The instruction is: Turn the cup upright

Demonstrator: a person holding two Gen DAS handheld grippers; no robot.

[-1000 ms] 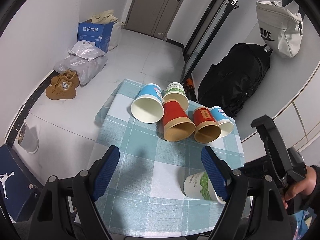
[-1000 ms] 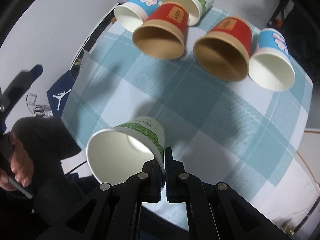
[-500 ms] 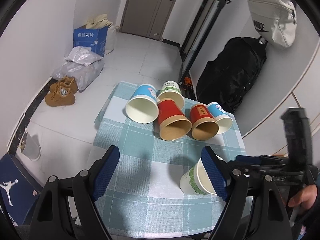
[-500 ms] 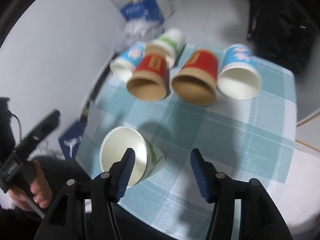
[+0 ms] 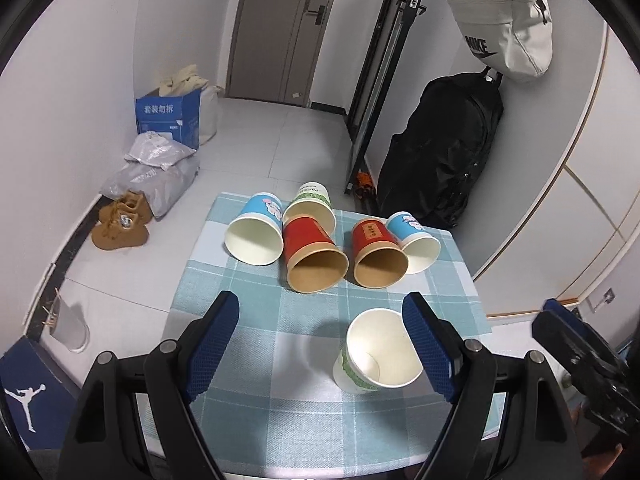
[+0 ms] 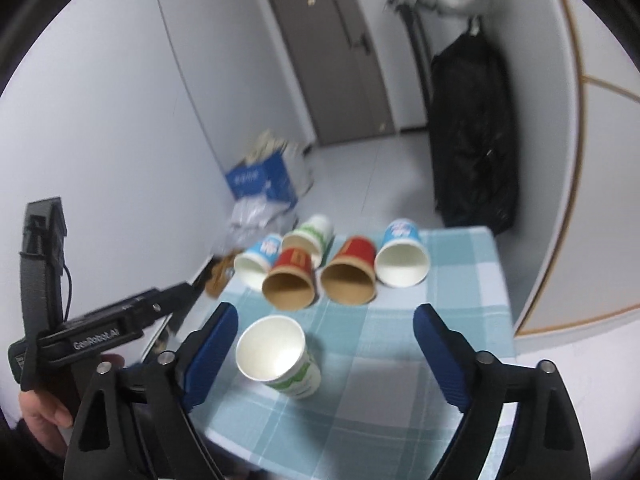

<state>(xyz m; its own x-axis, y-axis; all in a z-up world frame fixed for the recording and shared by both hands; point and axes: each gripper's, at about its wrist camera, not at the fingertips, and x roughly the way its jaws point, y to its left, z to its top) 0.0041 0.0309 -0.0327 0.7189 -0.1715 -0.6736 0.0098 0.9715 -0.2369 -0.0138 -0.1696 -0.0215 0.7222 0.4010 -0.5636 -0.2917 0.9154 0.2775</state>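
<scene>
A white cup with green print (image 5: 376, 354) stands upright near the front of the checked table (image 5: 256, 400); it also shows in the right wrist view (image 6: 280, 354). Several cups lie on their sides at the back: a blue one (image 5: 256, 232), a green one (image 5: 312, 204), two red ones (image 5: 312, 256) (image 5: 378, 254), another blue one (image 5: 414, 238). My left gripper (image 5: 326, 344) is open and empty above the table front, its right finger beside the upright cup. My right gripper (image 6: 326, 354) is open and empty, drawn back from that cup.
A black backpack (image 5: 440, 152) and a white Nike bag (image 5: 504, 28) hang at the right wall. On the floor at left are a blue box (image 5: 168, 118), grey bags (image 5: 156, 168) and brown shoes (image 5: 120, 224). The table edge runs close in front.
My right gripper held the green-print cup on its side, turned it upright, opened and pulled back. The cup now stands free on the table. The left gripper stayed open.
</scene>
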